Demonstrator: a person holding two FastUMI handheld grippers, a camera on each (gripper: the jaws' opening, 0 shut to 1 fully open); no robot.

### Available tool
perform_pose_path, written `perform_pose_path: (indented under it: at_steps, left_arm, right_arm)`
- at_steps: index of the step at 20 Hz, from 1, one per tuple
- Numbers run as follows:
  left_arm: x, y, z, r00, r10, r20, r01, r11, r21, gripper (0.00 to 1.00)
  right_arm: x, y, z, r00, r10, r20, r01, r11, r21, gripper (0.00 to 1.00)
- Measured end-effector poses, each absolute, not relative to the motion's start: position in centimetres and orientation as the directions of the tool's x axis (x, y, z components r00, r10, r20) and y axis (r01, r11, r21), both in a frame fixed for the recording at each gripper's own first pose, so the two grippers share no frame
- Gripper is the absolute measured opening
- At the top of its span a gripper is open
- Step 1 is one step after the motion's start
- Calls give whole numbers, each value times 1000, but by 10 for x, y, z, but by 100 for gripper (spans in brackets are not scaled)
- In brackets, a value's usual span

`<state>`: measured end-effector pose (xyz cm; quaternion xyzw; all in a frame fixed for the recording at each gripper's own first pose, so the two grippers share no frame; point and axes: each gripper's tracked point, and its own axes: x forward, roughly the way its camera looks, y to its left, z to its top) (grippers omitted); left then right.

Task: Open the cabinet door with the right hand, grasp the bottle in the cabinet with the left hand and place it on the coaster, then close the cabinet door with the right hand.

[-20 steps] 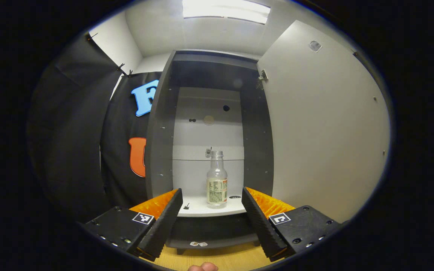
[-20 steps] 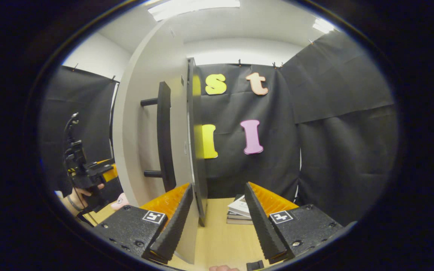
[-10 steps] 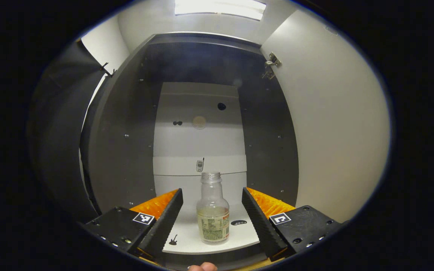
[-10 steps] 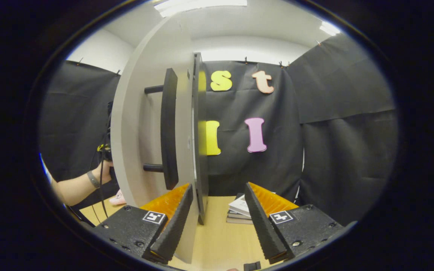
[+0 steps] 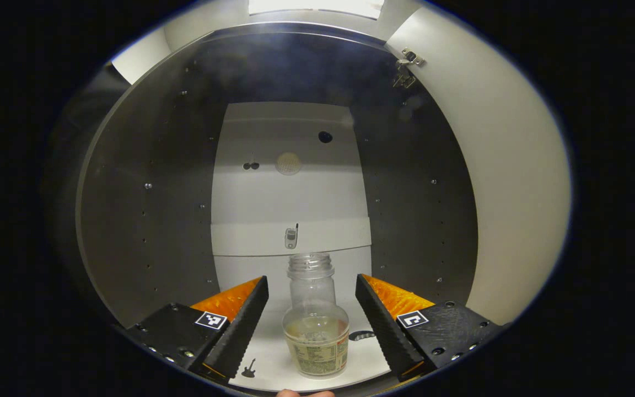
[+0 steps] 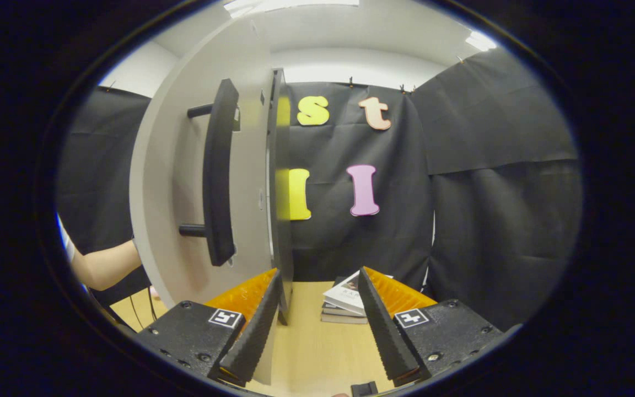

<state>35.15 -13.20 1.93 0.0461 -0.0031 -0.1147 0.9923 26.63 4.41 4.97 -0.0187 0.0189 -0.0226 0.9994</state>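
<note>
Bottle: clear, capless plastic bottle with a paper label, upright on the white shelf inside the dark-walled cabinet.
Change: over the last 1 s the left gripper has pushed into the cabinet; the bottle now sits between its 2 fingers.
Meaning: reach looks nearly done; closing on the bottle seems next.
Left gripper state: fingers wide apart, flanking the bottle, touching nothing.
Right gripper: fingers apart, empty, near the edge of the open grey cabinet door with its black bar handle.
Coaster: unseen.

Cabinet mouth open; door swung aside.
</note>
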Motion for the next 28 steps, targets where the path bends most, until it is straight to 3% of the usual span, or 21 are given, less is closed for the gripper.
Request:
perform_pose_path:
  at_steps: [4,6,7,8,9,10,11,12,13,14,24,28]
  left_arm:
    - [358,-132,16,974,-228,-21,228,970,88,81]
    - [364,-131,18,976,-216,-17,217,972,94,67]
    - [367,-132,17,977,-211,-21,212,973,90,53]
    - [363,-131,18,976,-215,-27,217,973,84,57]
    - [362,-130,18,976,-214,-29,216,974,75,47]
    - [362,-129,19,976,-216,-27,218,974,67,55]
    - [360,-130,20,975,-222,-25,223,973,57,40]
    - [358,-131,23,973,-230,-24,231,972,43,51]
    - [354,-130,27,973,-231,-16,232,972,36,29]
    - [348,-127,31,973,-230,-8,230,973,37,40]
    - [244,-68,53,978,-203,46,201,978,50,40]
    - [198,-34,38,988,-146,55,142,987,81,40]
  right_arm:
    - [266,33,52,997,-70,-31,70,998,5,86]
    - [265,28,53,996,-85,-29,86,996,15,86]
    - [264,27,52,996,-89,-30,89,996,20,86]
    - [263,27,52,995,-91,-30,92,995,24,86]
    - [262,26,52,995,-92,-30,93,995,29,86]
    - [262,26,53,995,-92,-29,93,995,33,86]
    - [261,27,53,995,-90,-30,91,995,36,86]
    - [261,28,52,996,-90,-29,91,995,36,86]
    - [260,27,52,995,-91,-32,92,995,34,86]
    - [260,27,51,995,-94,-38,96,995,31,86]
    - [249,39,47,997,-60,-59,62,997,38,86]
    - [243,45,55,998,-42,-47,44,998,42,86]
